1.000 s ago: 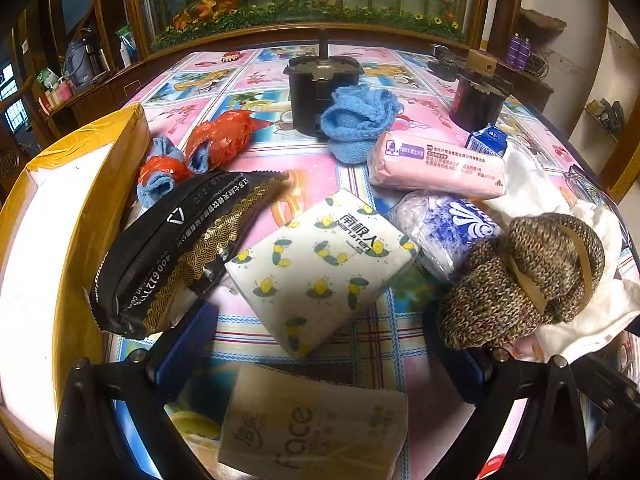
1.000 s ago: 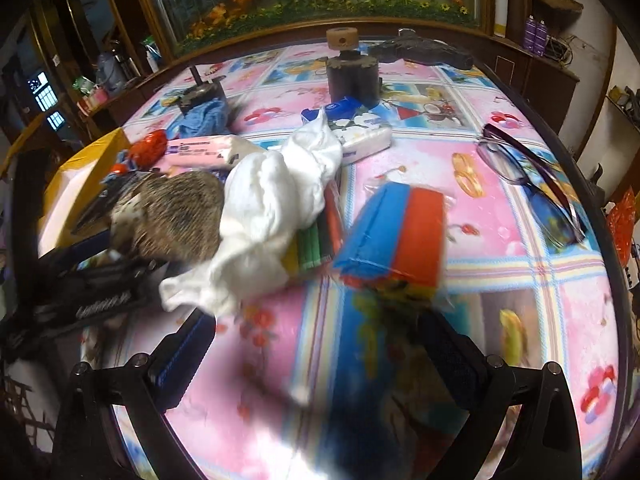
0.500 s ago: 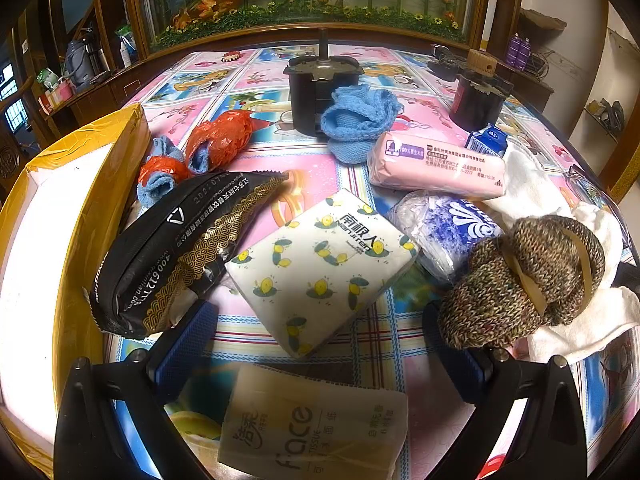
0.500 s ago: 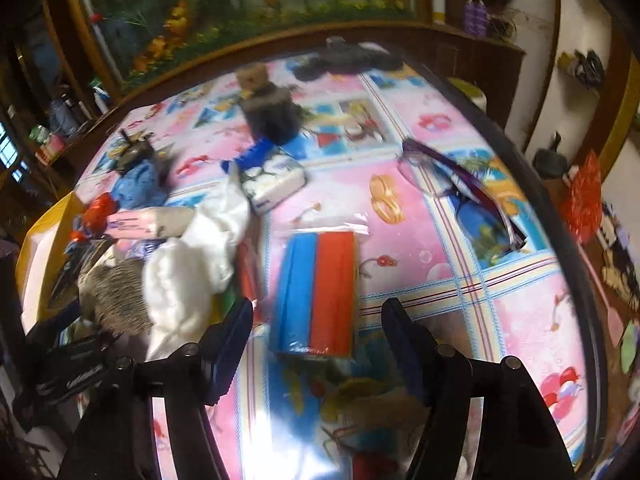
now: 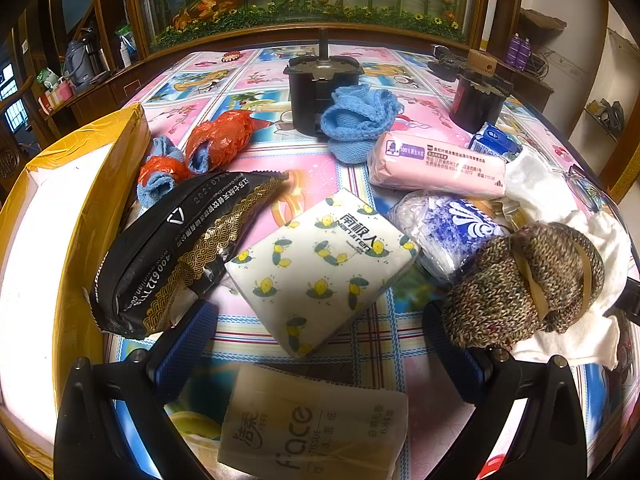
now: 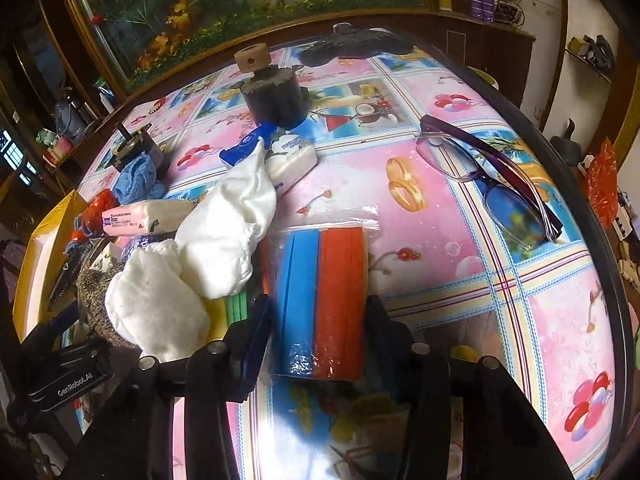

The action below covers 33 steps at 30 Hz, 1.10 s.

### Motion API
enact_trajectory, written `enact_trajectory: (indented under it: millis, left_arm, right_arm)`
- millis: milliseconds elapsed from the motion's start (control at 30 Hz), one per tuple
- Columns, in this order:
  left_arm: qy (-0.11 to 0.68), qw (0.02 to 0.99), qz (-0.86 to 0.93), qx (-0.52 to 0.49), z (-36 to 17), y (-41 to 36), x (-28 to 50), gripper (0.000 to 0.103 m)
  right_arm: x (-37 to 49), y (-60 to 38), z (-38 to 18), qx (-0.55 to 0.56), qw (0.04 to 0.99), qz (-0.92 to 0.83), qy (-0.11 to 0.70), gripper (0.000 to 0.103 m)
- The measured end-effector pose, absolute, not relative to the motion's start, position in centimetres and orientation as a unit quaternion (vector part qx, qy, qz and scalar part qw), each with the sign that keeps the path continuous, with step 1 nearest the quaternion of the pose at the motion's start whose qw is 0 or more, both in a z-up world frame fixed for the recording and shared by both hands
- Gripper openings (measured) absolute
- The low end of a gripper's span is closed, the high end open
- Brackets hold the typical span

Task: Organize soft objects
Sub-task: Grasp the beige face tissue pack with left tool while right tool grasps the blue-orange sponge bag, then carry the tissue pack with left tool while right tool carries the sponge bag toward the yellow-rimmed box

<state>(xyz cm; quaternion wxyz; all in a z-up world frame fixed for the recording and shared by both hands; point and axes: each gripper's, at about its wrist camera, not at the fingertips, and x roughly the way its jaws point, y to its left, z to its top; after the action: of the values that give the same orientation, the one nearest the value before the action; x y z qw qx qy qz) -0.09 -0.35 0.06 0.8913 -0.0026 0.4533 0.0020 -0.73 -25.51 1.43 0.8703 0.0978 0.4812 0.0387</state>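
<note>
In the right wrist view a bagged blue and orange sponge pack (image 6: 322, 300) lies flat on the table between my right gripper's (image 6: 318, 316) open fingers, which stand on either side of it without clearly pressing it. A white cloth (image 6: 224, 236) lies just left of it. In the left wrist view my left gripper (image 5: 320, 320) is open and empty above a lemon-print tissue pack (image 5: 324, 264). Around it lie a black pack (image 5: 176, 248), a "face" tissue pack (image 5: 312, 428), a knitted brown roll (image 5: 524, 284), a pink pack (image 5: 436, 164) and a blue knit (image 5: 360, 116).
A yellow box (image 5: 72, 184) with a white inside stands at the left. Two black motors (image 5: 320, 88) (image 6: 274, 96) stand farther back. Purple glasses (image 6: 488, 184) lie right of the sponge pack. The round table's edge (image 6: 600, 216) curves on the right.
The sponge pack, held up and tilted a second ago, now lies flat on the table. My right gripper has moved in so that its fingers stand on either side of it. The left gripper has not moved.
</note>
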Motion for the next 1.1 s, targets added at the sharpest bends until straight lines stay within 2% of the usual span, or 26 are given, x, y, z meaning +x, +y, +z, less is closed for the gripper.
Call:
enact_trajectory:
  millis: [167,233,633,1100]
  left_arm:
    - [0.453,0.891,0.002,-0.003,0.1,-0.3,-0.1,0.103]
    - [0.453,0.891,0.002,-0.003,0.1,-0.3,-0.1,0.103]
    - [0.453,0.891,0.002,-0.003,0.1,-0.3,-0.1,0.103]
    - [0.465,0.885,-0.021,0.011,0.2,-0.3,-0.7,0.103]
  right_arm:
    - [-1.7,-26.1,1.5,0.103,0.874,0.049,0.473,0.047]
    - [-2.2,-26.6,1.7,0.111,0.875,0.052,0.468,0.043]
    - [-5.3,-30.5,3.4,0.174,0.889,0.079,0.415,0.043]
    - [-6.8,-28.0,3.1,0.181,0.889,0.134,0.399,0.043]
